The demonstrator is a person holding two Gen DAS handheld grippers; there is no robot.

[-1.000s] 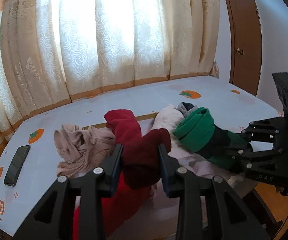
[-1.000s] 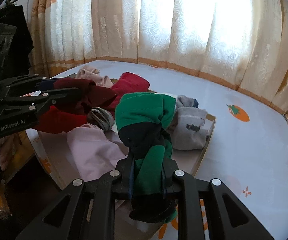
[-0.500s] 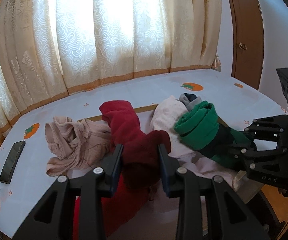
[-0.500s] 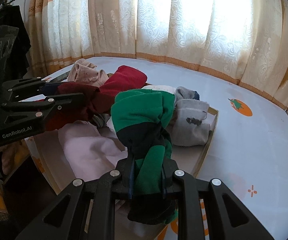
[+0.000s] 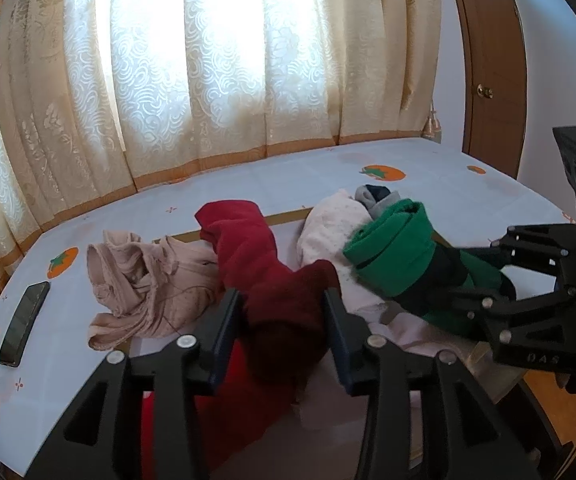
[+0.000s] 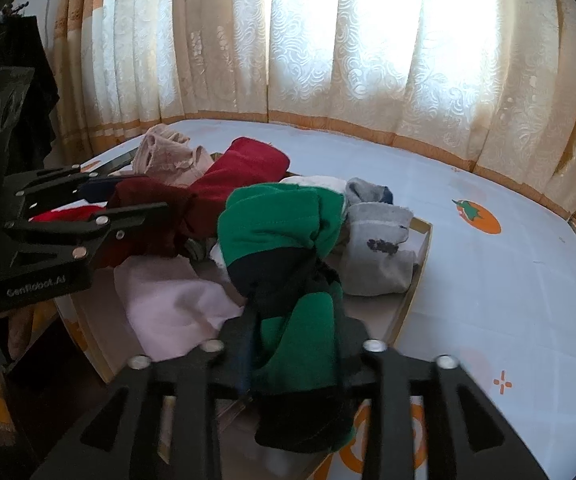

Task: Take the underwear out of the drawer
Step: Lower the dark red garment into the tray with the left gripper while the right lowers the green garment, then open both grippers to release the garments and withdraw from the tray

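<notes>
A shallow wooden drawer (image 6: 420, 264) lies open with several bunched garments in it. My left gripper (image 5: 283, 308) has its jaws opening around a dark red garment (image 5: 279, 304) that still hangs between them over the drawer's left part. My right gripper (image 6: 294, 320) is opening too, with a green and navy garment (image 6: 279, 232) between its jaws. In the left wrist view the right gripper (image 5: 472, 268) shows at the right with the green garment (image 5: 396, 248). The left gripper (image 6: 151, 192) appears at the left of the right wrist view. A beige underwear piece (image 5: 143, 280) lies crumpled on the table, left of the drawer.
A pale pink garment (image 6: 167, 304) and a grey one (image 6: 376, 248) lie in the drawer. A black phone (image 5: 23, 316) rests near the left edge of the table cloth (image 6: 488, 280) with orange fruit prints. Curtains (image 5: 247, 80) hang behind. A brown door (image 5: 488, 80) stands far right.
Both grippers' jaws have spread wider around their garments, which now look blurred between them. Neither hand has shifted much.
</notes>
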